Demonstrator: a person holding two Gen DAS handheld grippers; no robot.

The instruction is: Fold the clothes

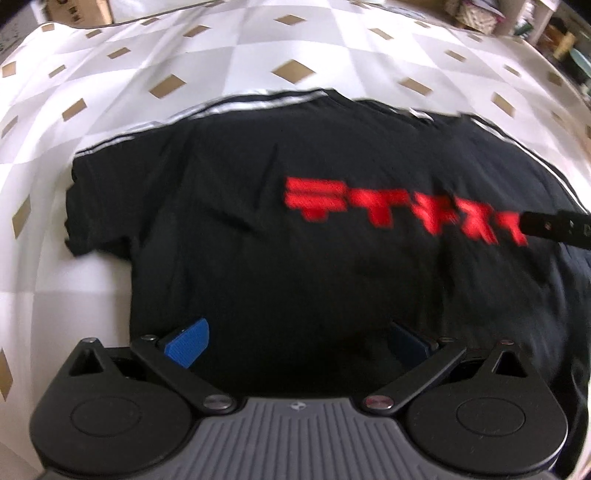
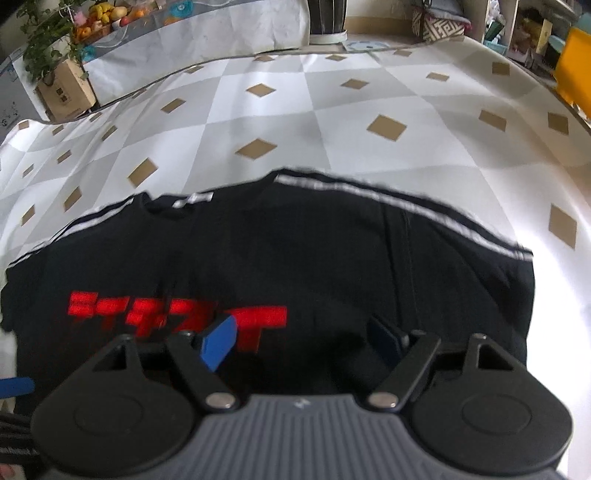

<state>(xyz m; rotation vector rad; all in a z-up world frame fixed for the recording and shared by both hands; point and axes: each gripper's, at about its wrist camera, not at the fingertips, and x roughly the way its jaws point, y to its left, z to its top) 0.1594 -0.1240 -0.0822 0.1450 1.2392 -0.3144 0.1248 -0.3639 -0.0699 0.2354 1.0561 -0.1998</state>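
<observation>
Left wrist, black tee [image 1: 258, 240] flat, tablecloth [image 1: 221, 55] bare beyond collar edge

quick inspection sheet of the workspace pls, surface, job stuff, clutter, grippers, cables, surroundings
surface: table cover with a grey and white check and tan diamonds, smooth where it shows
job's things: black t-shirt lying spread flat, red print facing up, white striped trim along its far edge; no fold seen yet
clutter: nothing seen on the cover beside the shirt
grippers: left gripper open over the shirt's near part; right gripper open over the shirt, blue pads apart; neither seen gripping cloth
cables: nothing seen
surroundings: potted plant, fruit, patterned basket and a yellow item beyond the table's far edge
</observation>
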